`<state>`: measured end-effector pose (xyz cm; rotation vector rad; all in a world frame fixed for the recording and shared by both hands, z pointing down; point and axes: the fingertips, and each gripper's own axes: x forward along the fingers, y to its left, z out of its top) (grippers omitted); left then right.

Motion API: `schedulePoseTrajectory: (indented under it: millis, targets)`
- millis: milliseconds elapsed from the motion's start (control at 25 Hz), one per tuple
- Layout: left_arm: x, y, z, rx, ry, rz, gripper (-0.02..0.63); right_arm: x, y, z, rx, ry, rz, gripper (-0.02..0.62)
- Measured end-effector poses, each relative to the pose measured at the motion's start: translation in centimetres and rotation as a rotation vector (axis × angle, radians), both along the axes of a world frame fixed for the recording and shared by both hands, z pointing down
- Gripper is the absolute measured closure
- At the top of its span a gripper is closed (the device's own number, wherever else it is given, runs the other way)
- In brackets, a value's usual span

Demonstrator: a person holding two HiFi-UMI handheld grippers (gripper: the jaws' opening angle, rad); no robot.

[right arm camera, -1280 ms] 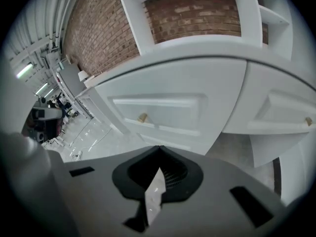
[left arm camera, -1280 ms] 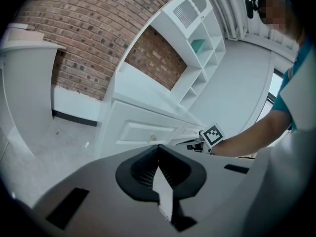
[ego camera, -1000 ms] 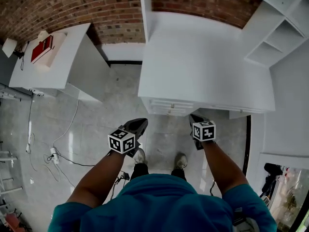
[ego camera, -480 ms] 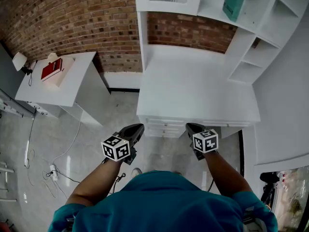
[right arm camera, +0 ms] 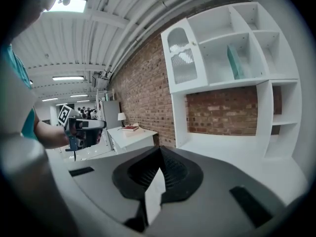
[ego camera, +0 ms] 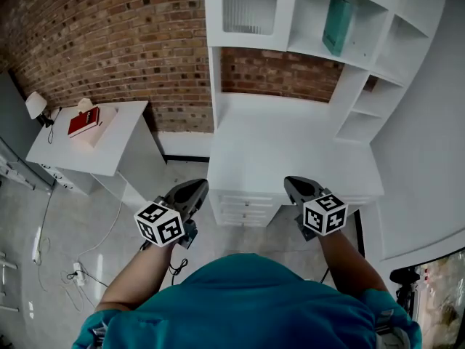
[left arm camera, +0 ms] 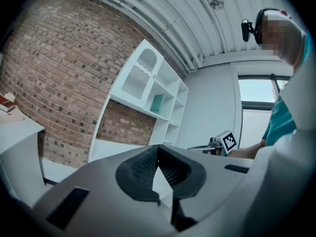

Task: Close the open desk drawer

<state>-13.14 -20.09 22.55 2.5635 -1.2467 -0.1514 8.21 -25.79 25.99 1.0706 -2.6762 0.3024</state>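
A white desk (ego camera: pixel 290 144) stands against a brick wall, with a stack of drawer fronts (ego camera: pixel 243 208) under its front edge. From this angle I cannot tell whether a drawer stands out. My left gripper (ego camera: pixel 197 185) hovers in front of the desk's left corner with its jaws together and nothing between them. My right gripper (ego camera: pixel 290 182) hovers over the desk's front edge, right of the drawers, also shut and empty. In the left gripper view the left gripper (left arm camera: pixel 158 149) points at the shelves. In the right gripper view the right gripper (right arm camera: pixel 160 149) points at the desk top.
A white shelf unit (ego camera: pixel 320 20) rises over the desk and holds a teal book (ego camera: pixel 338 24). A lower white side table (ego camera: pixel 94 147) at the left carries a red book (ego camera: pixel 80 122) and a lamp (ego camera: pixel 35 105). Cables and a power strip (ego camera: pixel 76 269) lie on the floor at the left.
The head view has tilted up, so the shelves now show and the feet are gone. Both grippers have risen and moved slightly apart, still in front of the drawers.
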Motion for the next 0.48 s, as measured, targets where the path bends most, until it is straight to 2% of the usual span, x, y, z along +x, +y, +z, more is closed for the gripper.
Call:
schedulePoseTrajectory:
  millis: [320,480]
  targets:
    - [0.6,0.5,-5.5,0.087,0.002,0.018,0.594,0.1,0.8,-6.5,0.134,-0.062,-0.034,0.575]
    - [0.6,0.6,-8.0,0.132,0.004,0.022,0.594,-0.1,0.9,-8.6,0.169,-0.095,-0.042,0.575]
